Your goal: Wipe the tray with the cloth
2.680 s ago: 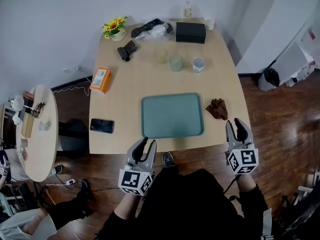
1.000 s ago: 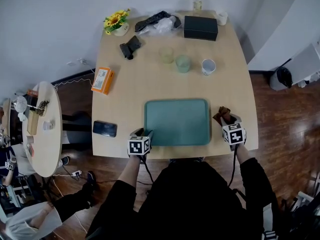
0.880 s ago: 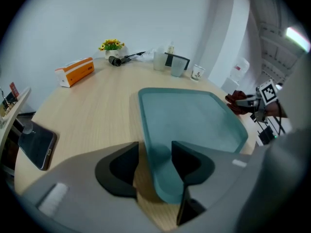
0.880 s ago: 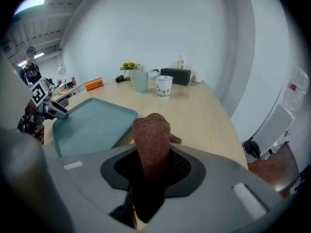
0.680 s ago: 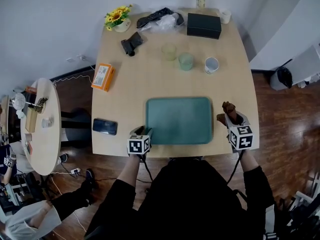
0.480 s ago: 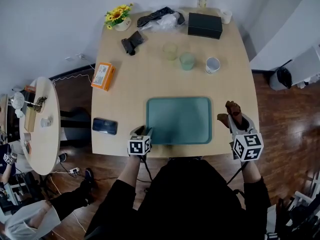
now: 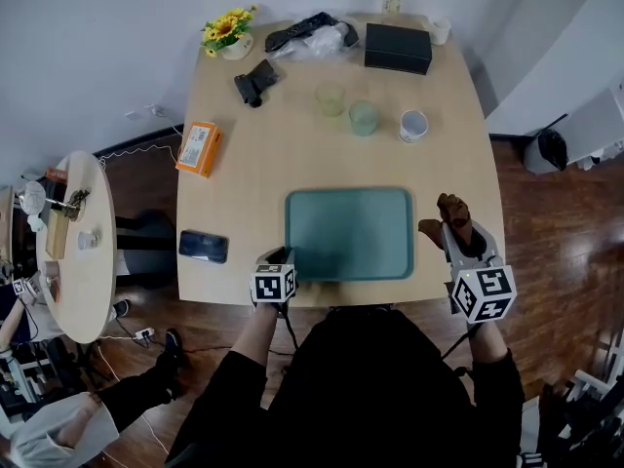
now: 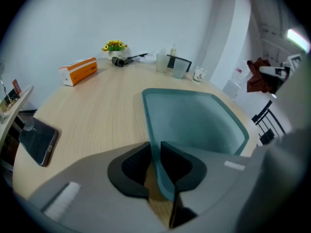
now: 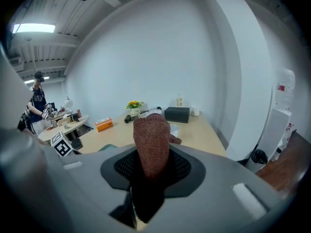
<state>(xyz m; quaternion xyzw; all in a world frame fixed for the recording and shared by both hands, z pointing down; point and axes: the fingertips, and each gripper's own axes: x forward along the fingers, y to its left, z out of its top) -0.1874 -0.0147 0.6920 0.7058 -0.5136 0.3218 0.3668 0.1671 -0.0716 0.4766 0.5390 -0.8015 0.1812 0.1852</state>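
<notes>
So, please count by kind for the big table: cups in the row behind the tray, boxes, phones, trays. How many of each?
Cups: 3 (yellow cup, green cup, white cup)
Boxes: 2 (orange box, black box)
Phones: 1 (phone)
Trays: 1 (tray)
Total: 7

I take this for an office meeting room: a pale wooden surface [image 7: 244, 193] carrying a vase of yellow flowers [image 7: 223, 39], an orange tissue box [image 7: 196, 148], a phone [image 7: 203, 246] and a mug [image 7: 413, 125], with white walls [image 7: 97, 47], a wood floor [image 7: 546, 242], a ceiling strip light [image 9: 33, 28] and a person [image 9: 38, 101] near a cluttered side table [image 7: 83, 291].
</notes>
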